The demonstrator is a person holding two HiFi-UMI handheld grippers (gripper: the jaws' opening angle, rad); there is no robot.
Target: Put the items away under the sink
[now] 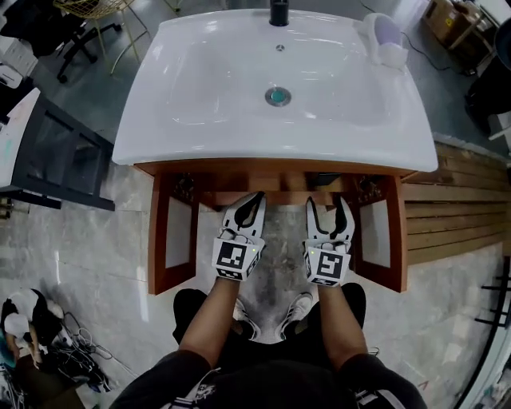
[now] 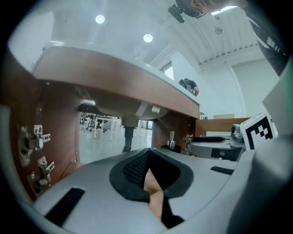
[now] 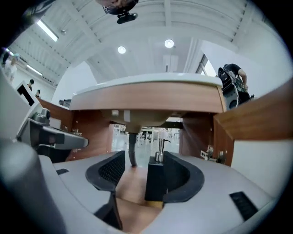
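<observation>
black pump bottle (image 3: 155, 183) upright on the cabinet floor (image 3: 130, 185) under the sink (image 1: 200, 72), toward the right side, doors open. right gripper (image 1: 329, 209) released: jaws apart, bottle in line between them, close by the pad on that view's right, clear gap to the other. left gripper (image 1: 254, 200) clenched on nothing, level beside it at the cabinet's front edge. bottle judged rigid, smooth-sided, weighty if full, tippy under the metal pump; best taken across the flat body, low, never by the pump head.

One sink (image 1: 200, 72); one faucet (image 1: 279, 12) standing at 12 o'clock; two cabinet doors (image 1: 170, 240) (image 1: 377, 233) hanging open at 7 and 5 o'clock; one pump bottle (image 3: 155, 183)
</observation>
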